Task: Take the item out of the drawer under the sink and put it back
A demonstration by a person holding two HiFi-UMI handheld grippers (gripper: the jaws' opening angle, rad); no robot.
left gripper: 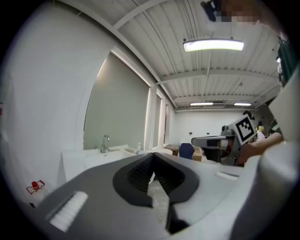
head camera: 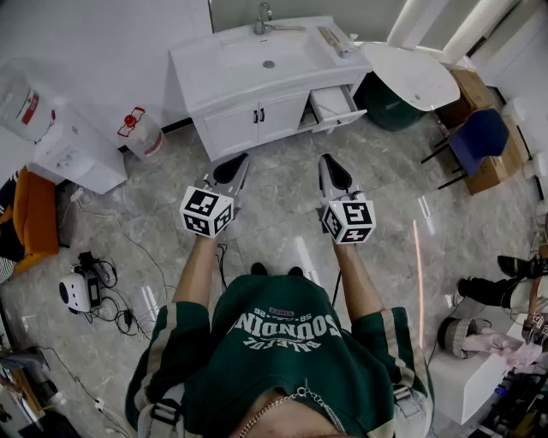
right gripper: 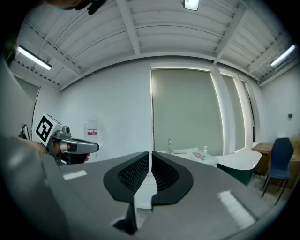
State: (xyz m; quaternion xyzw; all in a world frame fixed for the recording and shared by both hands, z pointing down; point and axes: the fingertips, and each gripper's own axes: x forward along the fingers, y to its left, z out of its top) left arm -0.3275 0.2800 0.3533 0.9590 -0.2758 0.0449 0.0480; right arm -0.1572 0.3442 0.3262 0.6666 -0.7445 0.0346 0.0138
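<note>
A white sink cabinet (head camera: pixel 257 115) stands against the far wall, with a basin (head camera: pixel 268 51) and a faucet (head camera: pixel 264 17) on top. Its right-hand drawer (head camera: pixel 336 104) is pulled out; I cannot make out what lies inside. A person stands about a step back from it on the tiled floor. My left gripper (head camera: pixel 238 160) and my right gripper (head camera: pixel 326 160) are held side by side at chest height, both pointing at the cabinet, both shut with nothing between the fingers. The faucet (left gripper: pixel 106 140) shows far off in the left gripper view, and the faucet (right gripper: pixel 169 143) in the right gripper view.
A water dispenser (head camera: pixel 64 145) and a water jug (head camera: pixel 144 137) stand left of the cabinet. On the right are a round white table (head camera: pixel 411 73), a green bin (head camera: pixel 390 107) and a blue chair (head camera: pixel 479 141). Cables (head camera: pixel 103 291) lie on the floor at the left.
</note>
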